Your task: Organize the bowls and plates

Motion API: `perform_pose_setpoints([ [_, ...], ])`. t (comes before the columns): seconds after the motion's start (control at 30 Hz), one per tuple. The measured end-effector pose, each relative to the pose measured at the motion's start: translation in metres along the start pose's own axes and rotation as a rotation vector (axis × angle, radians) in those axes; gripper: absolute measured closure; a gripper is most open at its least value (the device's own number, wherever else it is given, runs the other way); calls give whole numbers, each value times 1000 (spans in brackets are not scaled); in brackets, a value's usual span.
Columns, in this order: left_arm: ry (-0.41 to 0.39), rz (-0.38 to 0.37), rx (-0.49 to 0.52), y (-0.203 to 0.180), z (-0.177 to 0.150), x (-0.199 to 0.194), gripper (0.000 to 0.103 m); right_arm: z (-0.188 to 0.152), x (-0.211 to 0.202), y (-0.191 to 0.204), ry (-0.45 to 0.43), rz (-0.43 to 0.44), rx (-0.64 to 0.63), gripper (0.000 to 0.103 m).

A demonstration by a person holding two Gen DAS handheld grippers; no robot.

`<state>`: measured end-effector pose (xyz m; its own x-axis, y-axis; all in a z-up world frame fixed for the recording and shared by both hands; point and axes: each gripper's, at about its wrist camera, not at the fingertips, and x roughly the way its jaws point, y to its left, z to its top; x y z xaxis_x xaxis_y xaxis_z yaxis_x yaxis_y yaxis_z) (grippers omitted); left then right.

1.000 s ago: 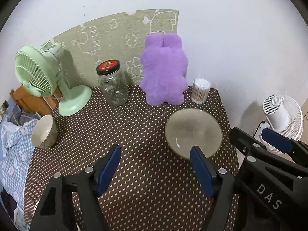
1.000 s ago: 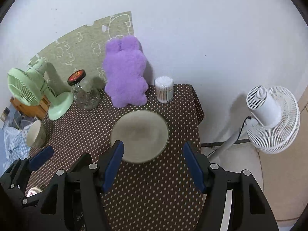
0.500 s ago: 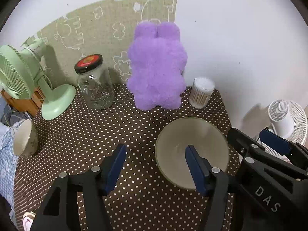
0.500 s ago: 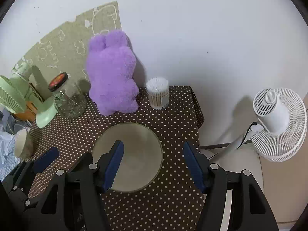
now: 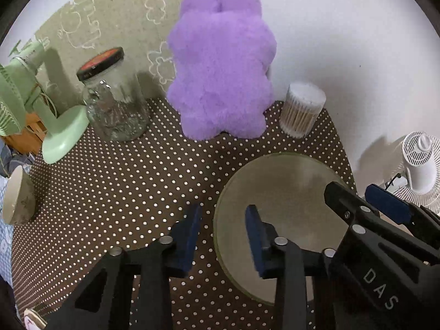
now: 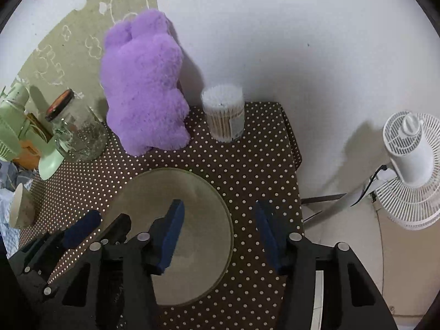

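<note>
A wide grey-green bowl (image 5: 286,189) stands on the brown dotted tablecloth at the table's right side; it also shows in the right wrist view (image 6: 192,192). My left gripper (image 5: 223,236) is open and straddles the bowl's left rim, one finger inside and one outside. My right gripper (image 6: 220,231) is open and straddles the bowl's right rim. A small beige bowl (image 5: 18,198) lies on its side at the table's left edge, also in the right wrist view (image 6: 20,209).
A purple plush toy (image 5: 221,71), a glass jar with a red lid (image 5: 114,101), a tub of cotton swabs (image 5: 301,110) and a green desk fan (image 5: 33,101) line the back of the table. A white floor fan (image 6: 412,165) stands to the right beyond the table edge.
Both grippers have moved forward and down to the wide bowl. The left gripper's fingers have come closer together around its left rim; the right now straddles its right rim.
</note>
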<state>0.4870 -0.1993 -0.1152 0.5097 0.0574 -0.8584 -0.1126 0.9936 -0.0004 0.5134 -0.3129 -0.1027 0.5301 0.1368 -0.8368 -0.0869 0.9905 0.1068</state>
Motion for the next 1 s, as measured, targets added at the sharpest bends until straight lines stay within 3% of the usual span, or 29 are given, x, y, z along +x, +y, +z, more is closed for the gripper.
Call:
perform_pose_setpoints([
  [0.07, -2, -3, 3, -1, 1, 4, 75, 0, 7, -1, 11, 6, 7, 50],
  [0.23, 9, 5, 16, -3, 4, 15, 82, 2, 19, -1, 30, 9, 14, 70],
  [0.37, 11, 14, 31, -8, 5, 22, 85, 0, 28, -1, 42, 10, 13, 79],
  [0.73, 14, 8, 45, -7, 5, 24, 85, 1, 29, 4, 43, -3, 5, 79],
  [1.0, 4, 6, 47, -7, -6, 2, 85, -8, 10, 5, 36, -8, -2, 79],
])
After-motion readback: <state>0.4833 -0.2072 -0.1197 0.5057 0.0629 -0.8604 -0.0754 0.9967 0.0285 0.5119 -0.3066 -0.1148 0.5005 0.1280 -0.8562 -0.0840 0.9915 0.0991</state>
